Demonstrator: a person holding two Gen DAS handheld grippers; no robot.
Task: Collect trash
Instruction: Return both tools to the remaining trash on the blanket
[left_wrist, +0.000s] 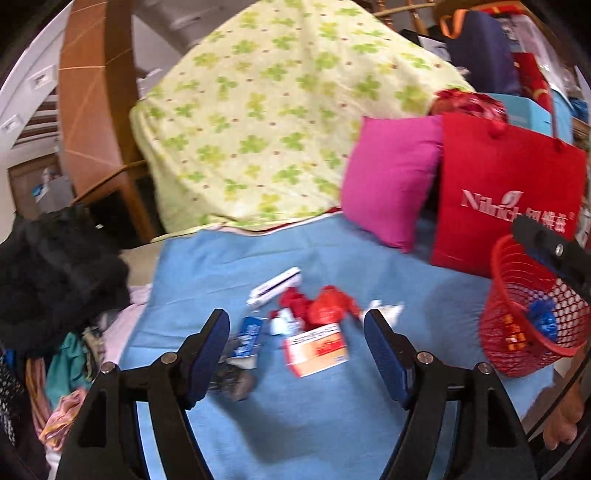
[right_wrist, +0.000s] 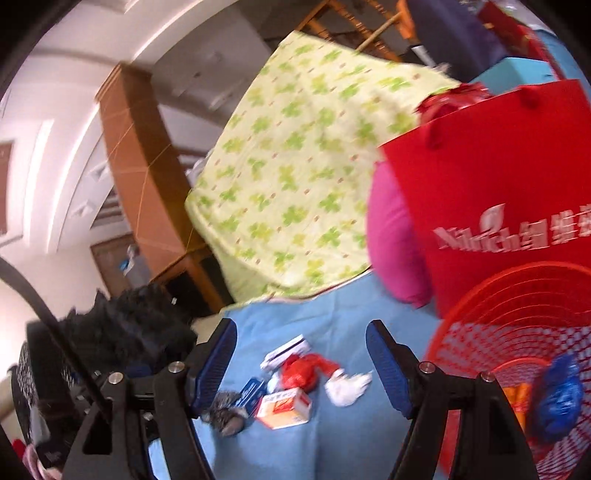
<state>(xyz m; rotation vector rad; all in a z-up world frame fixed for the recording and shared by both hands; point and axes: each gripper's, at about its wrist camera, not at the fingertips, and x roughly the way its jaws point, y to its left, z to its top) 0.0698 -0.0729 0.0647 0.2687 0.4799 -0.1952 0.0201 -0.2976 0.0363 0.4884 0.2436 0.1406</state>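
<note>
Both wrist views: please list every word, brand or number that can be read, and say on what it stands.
"Nihrich" (roughly; the letters are blurred), in white on the red shopping bag.
White Chinese characters beside it: too blurred to read.
Orange and white box: print too small.
Blue and white packet: print unreadable.
White tube: print unreadable.
Orange label inside the red basket: unreadable.

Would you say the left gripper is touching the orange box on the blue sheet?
Apart. In the left wrist view, the orange box lies between the open left gripper fingers, with blue sheet visible on both sides.
</note>
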